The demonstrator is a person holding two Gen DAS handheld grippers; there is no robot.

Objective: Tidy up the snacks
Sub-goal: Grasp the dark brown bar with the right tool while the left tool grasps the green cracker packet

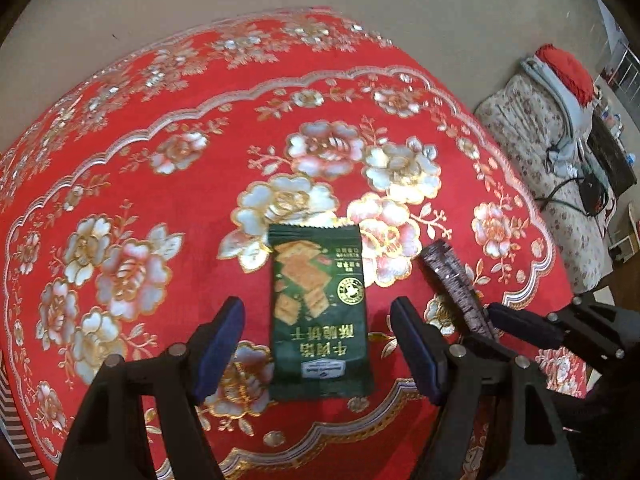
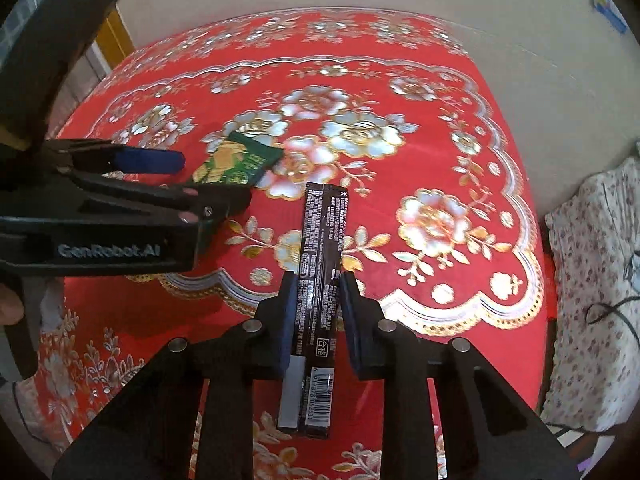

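You see a red tablecloth (image 1: pixel 168 264) with silver-gold flowers, a dark green packet (image 1: pixel 319 312), a dark brown bar (image 2: pixel 320 280) at three o'clock.

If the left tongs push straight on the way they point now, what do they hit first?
Most likely the green cracker packet, lying between the open left tongs on the red tablecloth. Height above it is unclear.

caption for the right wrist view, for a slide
Right gripper shut on long dark brown snack bar above red floral tablecloth.

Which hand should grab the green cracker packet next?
Left, probably. The left gripper is open with the green cracker packet lying right between its fingers. The right gripper is busy, shut on the dark snack bar.
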